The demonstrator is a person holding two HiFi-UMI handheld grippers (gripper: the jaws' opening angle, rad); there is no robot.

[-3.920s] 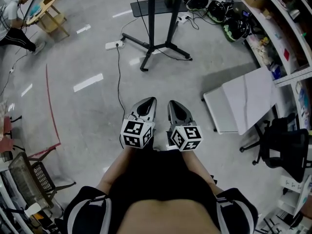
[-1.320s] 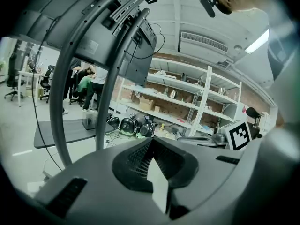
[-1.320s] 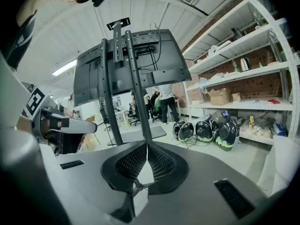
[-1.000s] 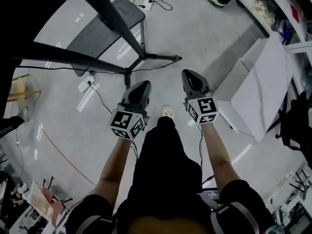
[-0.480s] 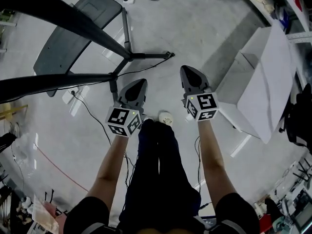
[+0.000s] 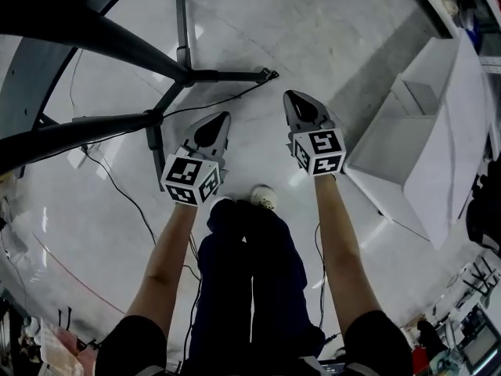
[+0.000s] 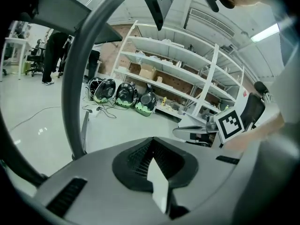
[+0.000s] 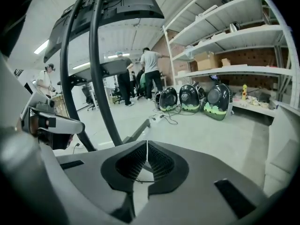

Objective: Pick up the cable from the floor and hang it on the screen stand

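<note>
Under the black screen stand [image 6: 177, 75], a thin black cable [image 6: 227, 99] runs across the grey floor from the tip of one stand foot. A second black cable [image 6: 125, 200] trails toward my legs. My left gripper [image 6: 221, 116] hangs shut and empty just right of the stand's foot, above that cable. My right gripper [image 6: 291, 95] is beside it, shut and empty, near the foot's tip. In the left gripper view the left gripper [image 7: 152, 138] faces a curved stand pole [image 7: 70, 78]. Beyond the right gripper [image 8: 147, 142], the right gripper view shows two stand poles [image 8: 96, 55] carrying the screen [image 8: 117, 6].
A white tilted table [image 6: 423, 155] stands close on the right. My legs and a white shoe [image 6: 264, 197] are below the grippers. Shelves [image 7: 187, 60] with helmets [image 7: 117, 93] line the far wall. People [image 8: 150, 74] stand far off, and a power strip [image 8: 157, 117] lies on the floor.
I have come closer to the screen stand: its legs now fill the upper left of the head view. Both grippers have moved forward with me and stay shut.
</note>
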